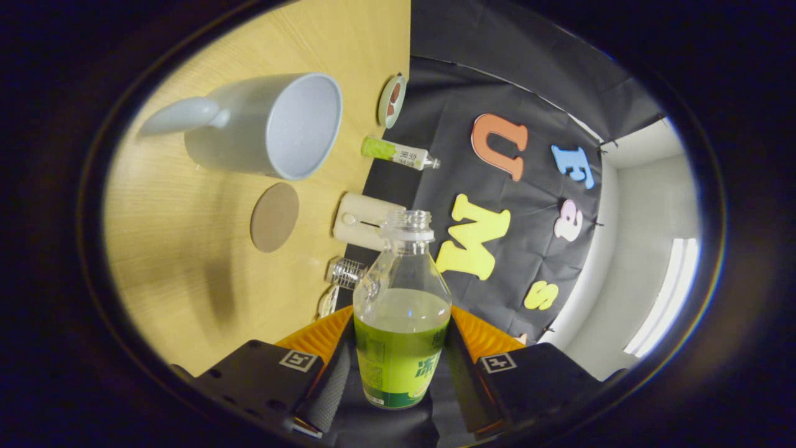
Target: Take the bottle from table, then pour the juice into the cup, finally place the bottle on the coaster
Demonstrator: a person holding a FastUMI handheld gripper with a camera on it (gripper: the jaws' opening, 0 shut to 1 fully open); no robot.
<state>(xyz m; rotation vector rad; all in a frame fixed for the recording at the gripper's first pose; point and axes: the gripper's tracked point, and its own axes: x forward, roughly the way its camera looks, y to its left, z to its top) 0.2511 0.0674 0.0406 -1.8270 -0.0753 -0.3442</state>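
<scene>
**Bottle pinched, view rolled sideways**

Firmly, the jaws pinch the bottle by its green label, one finger on each side; it is clear plastic, uncapped, with pale juice in it. Beyond the neck, at ten o'clock, a flat round brown coaster lies on bare wood-grain surface. Further at eleven o'clock stands a smooth white cup. Open room separates both. A cream box sits by the surface's far edge.
</scene>
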